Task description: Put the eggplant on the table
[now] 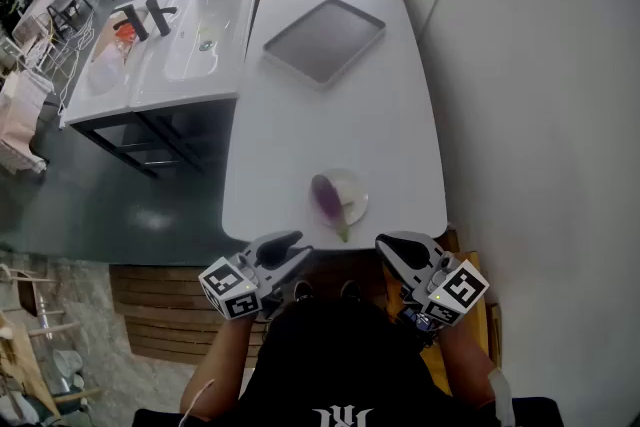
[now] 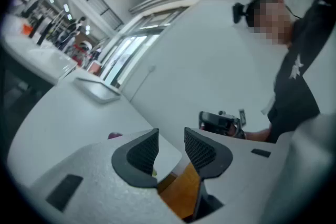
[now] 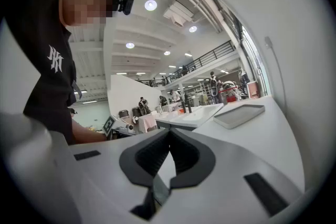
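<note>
A white surface (image 1: 400, 115) runs beside a plain white wall (image 1: 540, 115); a white sink unit (image 1: 170, 45) stands on grey floor (image 1: 120, 205) under round ceiling lights (image 3: 150, 5).

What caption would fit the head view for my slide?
Eggplant on a plate near the table edge; left claw open, right claw shut, both empty.

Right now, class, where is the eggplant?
In the head view the eggplant lies on a plate by the near edge of the table, just ahead of the left gripper and right gripper.

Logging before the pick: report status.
Left claw open, right claw shut, both empty. Eggplant on plate, near table edge. Nothing in the way.
</note>
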A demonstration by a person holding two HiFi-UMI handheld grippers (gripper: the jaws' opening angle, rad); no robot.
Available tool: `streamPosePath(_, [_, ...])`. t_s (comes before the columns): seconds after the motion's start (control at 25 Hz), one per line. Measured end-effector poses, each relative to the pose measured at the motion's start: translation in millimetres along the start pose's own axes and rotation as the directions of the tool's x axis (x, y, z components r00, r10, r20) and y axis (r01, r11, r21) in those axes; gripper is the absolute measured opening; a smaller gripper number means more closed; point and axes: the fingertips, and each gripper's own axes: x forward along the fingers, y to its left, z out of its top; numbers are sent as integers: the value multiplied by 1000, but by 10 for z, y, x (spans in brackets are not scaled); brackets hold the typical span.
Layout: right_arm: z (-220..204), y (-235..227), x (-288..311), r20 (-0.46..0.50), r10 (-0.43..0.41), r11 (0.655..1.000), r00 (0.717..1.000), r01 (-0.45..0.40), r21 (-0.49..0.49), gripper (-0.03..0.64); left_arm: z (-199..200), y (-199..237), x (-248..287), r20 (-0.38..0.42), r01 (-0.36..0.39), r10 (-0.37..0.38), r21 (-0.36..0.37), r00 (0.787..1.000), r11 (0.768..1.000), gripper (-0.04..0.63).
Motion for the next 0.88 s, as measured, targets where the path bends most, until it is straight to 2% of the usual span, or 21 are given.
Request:
streamPosePath(0.04, [-23, -49, -17, -10, -14, 1000, 1000, 14, -6, 3, -122, 231, 24, -25, -47, 44, -100, 999, 994, 133])
streamPosePath(0.12, [-58, -147, -41, -27, -40, 999, 999, 40, -9, 3, -336, 632, 85, -105, -144, 120, -269, 987, 952, 133])
streamPosePath(0.2, [-86, -249, -42, -46, -61, 998, 997, 61, 3, 3, -458, 888, 162, -201, -230, 166, -356, 965, 906, 139])
streamPosePath(0.32, [-188, -516, 26, -111, -90, 995, 990, 93, 24, 5, -503, 1115, 311, -294, -310, 200, -393, 934, 866, 187])
streamPosePath(0.4, [-359, -809, 117, -199, -86, 990, 976, 106, 92, 17, -522, 1191, 430, -323, -339, 210, -422, 923, 841, 192])
streamPosePath(0.44, [-475, -967, 184, -248, -64, 984, 967, 103, 148, 61, -546, 1230, 484, -336, -355, 218, -430, 916, 830, 192])
streamPosePath(0.48, [-608, -1126, 266, -298, -30, 972, 954, 97, 213, 137, -582, 1278, 532, -351, -375, 230, -432, 908, 820, 192])
streamPosePath(0.52, [-752, -1281, 358, -346, 9, 954, 938, 96, 283, 163, -626, 1331, 571, -367, -397, 244, -432, 898, 810, 192])
streamPosePath(0.6, [-1023, -1556, 541, -423, 86, 901, 902, 111, 420, 163, -712, 1421, 628, -396, -441, 274, -433, 876, 786, 192])
streamPosePath(0.68, [-1221, -1766, 684, -477, 140, 847, 868, 145, 512, 163, -763, 1471, 675, -419, -471, 291, -434, 860, 768, 192])
streamPosePath(0.88, [-1450, -2052, 807, -560, 195, 787, 805, 213, 580, 163, -771, 1601, 807, -442, -500, 304, -443, 844, 744, 188])
